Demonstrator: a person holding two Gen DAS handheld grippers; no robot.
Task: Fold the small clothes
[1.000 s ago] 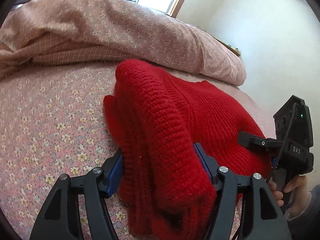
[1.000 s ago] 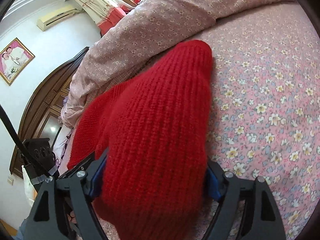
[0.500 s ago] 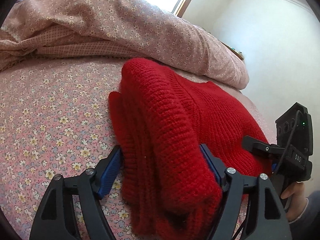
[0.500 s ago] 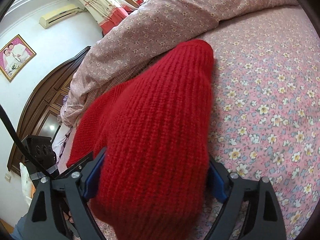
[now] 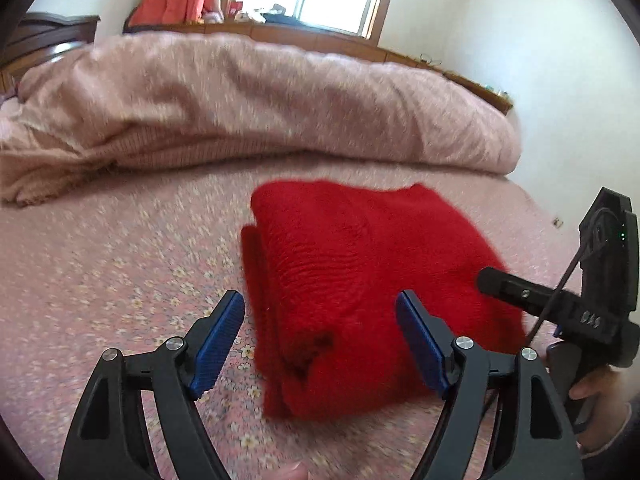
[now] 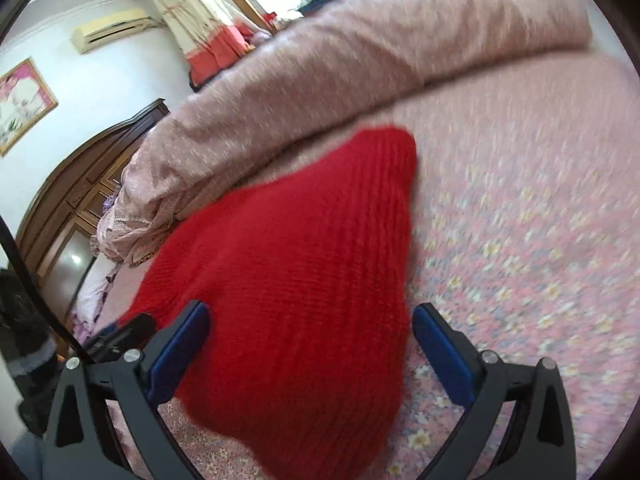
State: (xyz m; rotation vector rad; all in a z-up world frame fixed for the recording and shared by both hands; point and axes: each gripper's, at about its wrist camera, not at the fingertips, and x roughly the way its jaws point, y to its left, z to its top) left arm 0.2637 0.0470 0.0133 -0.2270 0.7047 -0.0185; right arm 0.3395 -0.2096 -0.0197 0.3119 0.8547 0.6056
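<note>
A folded red knit sweater (image 5: 360, 272) lies on the pink flowered bed sheet (image 5: 120, 264). My left gripper (image 5: 320, 340) is open, its blue pads wide apart, just in front of the sweater's near left corner and above it. My right gripper (image 6: 312, 352) is open too, its pads on either side of the sweater's (image 6: 304, 280) near edge without pinching it. The right gripper also shows in the left wrist view (image 5: 560, 304) at the sweater's right side. Both views are blurred by motion.
A rolled pink flowered quilt (image 5: 260, 112) lies across the bed behind the sweater. A white wall (image 5: 540, 60) and a window stand beyond it. A dark wooden wardrobe (image 6: 80, 200) stands at the left in the right wrist view.
Both grippers have pulled back and up from the sweater, which they straddled closely before. The sweater now lies flat, farther from both cameras.
</note>
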